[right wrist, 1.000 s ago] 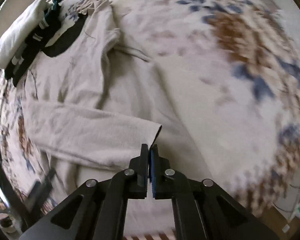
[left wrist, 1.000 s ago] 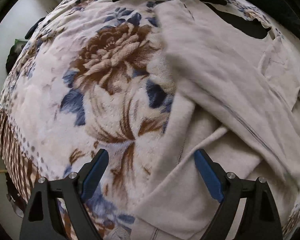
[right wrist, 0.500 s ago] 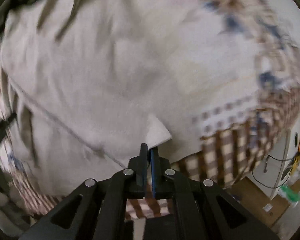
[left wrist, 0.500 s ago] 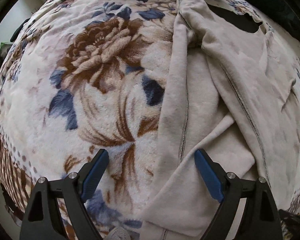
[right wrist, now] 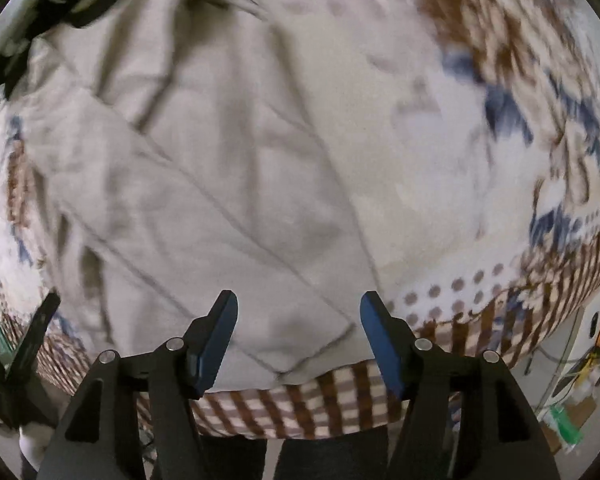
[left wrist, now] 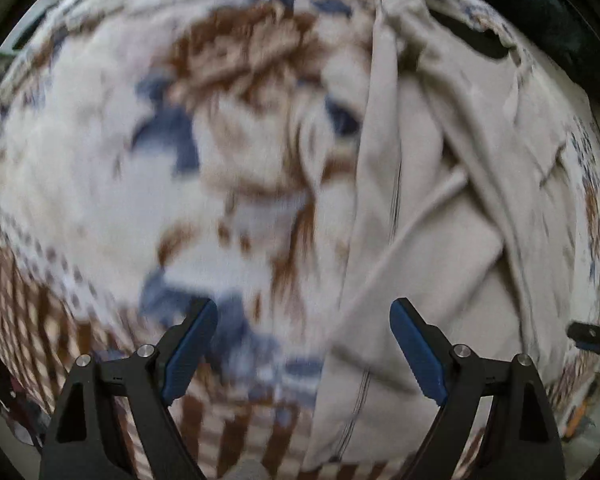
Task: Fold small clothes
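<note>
A beige long-sleeved garment [right wrist: 228, 152] lies spread on a floral blanket; in the left wrist view the garment [left wrist: 432, 208] runs down the right side. A sleeve [right wrist: 236, 264] lies folded diagonally across its body, the cuff near the bed's front edge. My right gripper [right wrist: 298, 330] is open and empty just above that cuff. My left gripper [left wrist: 304, 340] is open and empty, over the garment's left edge and the blanket. The right gripper's fingertip [left wrist: 592, 334] shows at the left view's right edge.
The floral blanket [left wrist: 160, 160] has a brown checked border [right wrist: 300, 404] hanging over the bed's front edge. Dark clothing [left wrist: 548, 12] and a black-and-white item [right wrist: 48, 8] lie at the far end of the bed. Boxes and cables [right wrist: 572, 396] sit on the floor to the right.
My right gripper has opened and let go of the sleeve cuff, which now lies on the garment's body. My left gripper has drawn back toward the bed's front edge, still open.
</note>
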`<action>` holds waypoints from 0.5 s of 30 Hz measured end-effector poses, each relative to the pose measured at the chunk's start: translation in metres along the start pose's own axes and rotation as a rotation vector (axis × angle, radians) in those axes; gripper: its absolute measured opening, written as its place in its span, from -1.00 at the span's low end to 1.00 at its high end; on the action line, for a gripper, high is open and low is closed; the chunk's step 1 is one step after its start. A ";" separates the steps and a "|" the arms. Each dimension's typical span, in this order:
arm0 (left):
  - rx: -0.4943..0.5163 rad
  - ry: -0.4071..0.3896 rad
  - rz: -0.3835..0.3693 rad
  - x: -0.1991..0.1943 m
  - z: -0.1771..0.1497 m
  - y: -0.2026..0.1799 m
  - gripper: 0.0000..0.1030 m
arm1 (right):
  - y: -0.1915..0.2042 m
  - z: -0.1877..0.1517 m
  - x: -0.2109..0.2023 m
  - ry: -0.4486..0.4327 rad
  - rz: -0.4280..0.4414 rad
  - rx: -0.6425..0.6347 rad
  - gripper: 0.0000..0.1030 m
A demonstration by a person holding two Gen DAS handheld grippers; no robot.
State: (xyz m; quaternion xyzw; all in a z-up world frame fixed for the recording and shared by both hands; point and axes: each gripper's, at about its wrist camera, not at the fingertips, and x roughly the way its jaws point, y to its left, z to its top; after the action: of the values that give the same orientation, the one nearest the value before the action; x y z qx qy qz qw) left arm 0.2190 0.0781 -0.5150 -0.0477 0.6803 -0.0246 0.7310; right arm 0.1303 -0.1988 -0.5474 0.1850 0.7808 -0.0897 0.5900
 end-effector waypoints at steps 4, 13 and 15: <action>0.021 0.041 -0.038 0.005 -0.028 0.000 0.71 | -0.035 -0.007 0.037 0.067 0.034 0.041 0.28; 0.003 0.067 -0.130 0.007 -0.082 -0.005 0.65 | -0.099 -0.017 0.019 -0.040 0.175 0.092 0.28; -0.020 0.054 -0.141 0.007 -0.096 -0.002 0.03 | -0.110 -0.018 0.025 -0.024 0.206 0.090 0.28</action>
State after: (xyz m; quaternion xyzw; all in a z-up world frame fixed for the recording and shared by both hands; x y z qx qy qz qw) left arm 0.1240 0.0716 -0.5286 -0.1020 0.6949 -0.0705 0.7084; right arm 0.0653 -0.2881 -0.5743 0.2894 0.7456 -0.0657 0.5967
